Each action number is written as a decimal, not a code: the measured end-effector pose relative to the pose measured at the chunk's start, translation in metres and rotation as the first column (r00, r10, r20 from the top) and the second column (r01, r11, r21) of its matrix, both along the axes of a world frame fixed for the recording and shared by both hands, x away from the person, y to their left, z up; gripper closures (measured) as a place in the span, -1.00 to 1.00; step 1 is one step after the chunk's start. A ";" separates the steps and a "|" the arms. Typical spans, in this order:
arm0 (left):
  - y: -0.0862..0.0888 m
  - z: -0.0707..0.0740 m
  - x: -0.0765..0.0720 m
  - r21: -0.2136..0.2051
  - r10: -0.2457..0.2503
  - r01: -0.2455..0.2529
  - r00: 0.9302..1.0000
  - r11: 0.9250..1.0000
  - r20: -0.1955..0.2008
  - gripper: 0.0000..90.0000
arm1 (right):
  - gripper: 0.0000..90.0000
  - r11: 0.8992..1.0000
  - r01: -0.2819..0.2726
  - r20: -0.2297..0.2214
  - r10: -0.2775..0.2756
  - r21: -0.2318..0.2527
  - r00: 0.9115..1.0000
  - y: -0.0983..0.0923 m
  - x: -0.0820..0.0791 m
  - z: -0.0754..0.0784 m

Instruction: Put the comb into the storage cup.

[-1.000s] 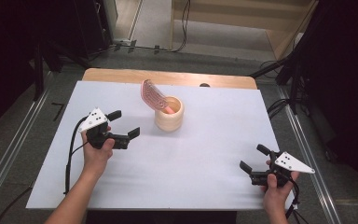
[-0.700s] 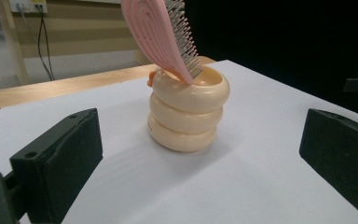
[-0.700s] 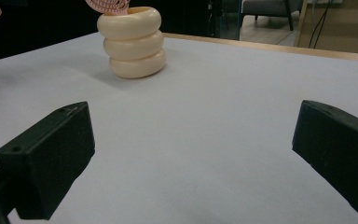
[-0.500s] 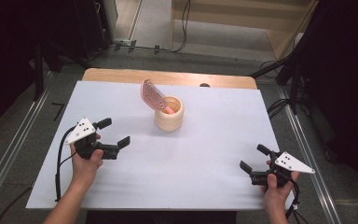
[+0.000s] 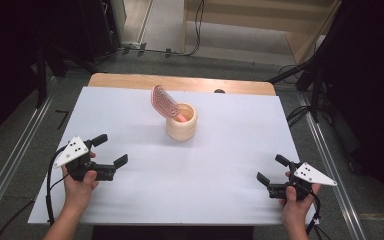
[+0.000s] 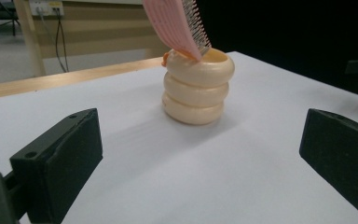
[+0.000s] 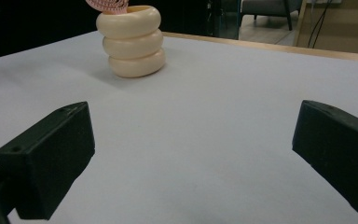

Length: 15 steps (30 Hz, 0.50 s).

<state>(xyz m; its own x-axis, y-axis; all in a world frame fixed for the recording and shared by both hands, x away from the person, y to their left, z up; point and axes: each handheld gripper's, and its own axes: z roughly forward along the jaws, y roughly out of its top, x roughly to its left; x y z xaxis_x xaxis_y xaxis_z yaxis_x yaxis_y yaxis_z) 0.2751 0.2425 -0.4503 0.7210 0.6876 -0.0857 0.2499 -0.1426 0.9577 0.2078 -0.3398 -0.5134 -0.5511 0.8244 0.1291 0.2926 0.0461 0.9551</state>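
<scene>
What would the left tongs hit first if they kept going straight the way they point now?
Probably the cream ringed cup holding the pink brush. It sits between the open left tongs in their own view, slightly left of centre, with bare white table before it.

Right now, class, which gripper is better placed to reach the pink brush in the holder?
Probably left: left gripper sits nearer the pink brush, which leans toward its side of the holder. Both grippers are open.

High view overhead; both claw views share cup point(image 6: 198, 88).
</scene>
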 end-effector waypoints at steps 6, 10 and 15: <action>0.012 -0.004 -0.008 -0.008 0.016 -0.016 1.000 1.000 -0.001 -1.00 | -1.00 1.000 0.002 0.000 -0.002 -0.002 1.000 0.000 0.000 0.000; 0.017 -0.007 -0.013 -0.002 0.030 -0.030 1.000 1.000 0.006 -1.00 | -1.00 1.000 0.005 0.001 -0.005 -0.003 1.000 0.000 0.000 0.000; 0.027 -0.010 -0.019 -0.014 0.046 -0.046 0.999 0.999 0.001 -1.00 | -1.00 1.000 0.009 0.004 -0.009 -0.004 1.000 0.001 0.001 0.000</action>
<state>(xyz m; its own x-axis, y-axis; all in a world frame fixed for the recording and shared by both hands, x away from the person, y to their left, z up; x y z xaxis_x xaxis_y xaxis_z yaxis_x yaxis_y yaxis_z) 0.2559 0.2695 -0.4599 0.6890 0.7187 -0.0941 0.2544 -0.1182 0.9599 0.2084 -0.3386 -0.5139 -0.5440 0.8300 0.1233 0.2894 0.0476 0.9560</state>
